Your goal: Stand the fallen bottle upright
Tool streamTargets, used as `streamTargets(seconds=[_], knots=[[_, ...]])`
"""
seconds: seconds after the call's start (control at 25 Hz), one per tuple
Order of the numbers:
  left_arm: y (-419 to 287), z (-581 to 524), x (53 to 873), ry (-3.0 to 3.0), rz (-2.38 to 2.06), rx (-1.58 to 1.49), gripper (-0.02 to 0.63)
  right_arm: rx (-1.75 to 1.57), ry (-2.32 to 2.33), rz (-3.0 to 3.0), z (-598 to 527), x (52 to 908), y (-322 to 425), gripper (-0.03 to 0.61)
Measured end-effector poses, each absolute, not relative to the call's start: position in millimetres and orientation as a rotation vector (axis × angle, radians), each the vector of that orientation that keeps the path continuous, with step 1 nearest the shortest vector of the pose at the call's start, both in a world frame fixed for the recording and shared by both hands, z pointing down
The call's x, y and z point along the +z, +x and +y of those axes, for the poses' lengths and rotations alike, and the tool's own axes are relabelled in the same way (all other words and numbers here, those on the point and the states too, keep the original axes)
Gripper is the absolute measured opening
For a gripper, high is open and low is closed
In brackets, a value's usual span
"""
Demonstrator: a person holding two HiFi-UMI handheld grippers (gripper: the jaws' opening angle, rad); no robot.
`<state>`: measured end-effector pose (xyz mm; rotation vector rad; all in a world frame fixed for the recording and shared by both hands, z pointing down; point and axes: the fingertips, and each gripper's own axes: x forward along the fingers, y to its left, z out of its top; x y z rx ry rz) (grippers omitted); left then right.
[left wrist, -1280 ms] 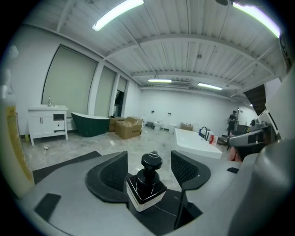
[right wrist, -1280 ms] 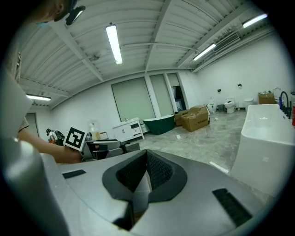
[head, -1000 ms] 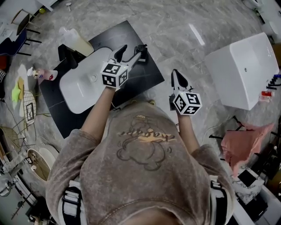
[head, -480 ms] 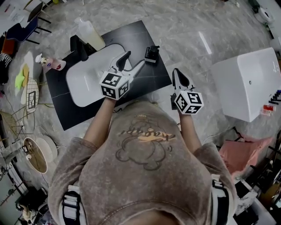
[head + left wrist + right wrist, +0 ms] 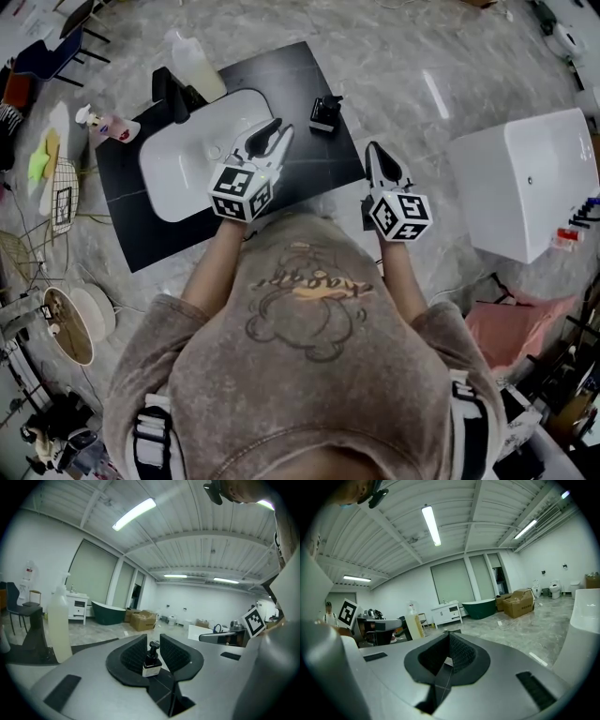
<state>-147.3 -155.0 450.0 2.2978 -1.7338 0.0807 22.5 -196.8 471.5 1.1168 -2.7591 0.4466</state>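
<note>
Left gripper jaws closing, empty; right gripper pinched together; bottle upright near basin.

Small dark pump bottle, pale label, standing upright on black slab

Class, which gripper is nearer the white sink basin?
Left. The left gripper, jaws closing on nothing, hangs over the right edge of the white sink basin. The right gripper is farther right, by the black counter corner.
</note>
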Motion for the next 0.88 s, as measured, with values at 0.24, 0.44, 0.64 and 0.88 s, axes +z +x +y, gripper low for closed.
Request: streamTargets(seconds=[0.24,0.44,0.64,0.88], knots=[[-149,-153,454,2.28,-1.752,0.073,0.02,0.431,1.121,-2.77,-195,468,26,-0.005],[-148,-155,466,2.251,-1.744,0.078,0.018,0.425,1.122,-2.768,-196,471,30,-0.005],[-148,-154,470,2.226,-1.751,0.059,0.018,0.431,1.116,-2.772,-195,472,31,-0.005],[-147,-153,467,2.228,-1.75,0.053,0.018,0.418,1.103,-2.774,-194,473,29,-0.005]])
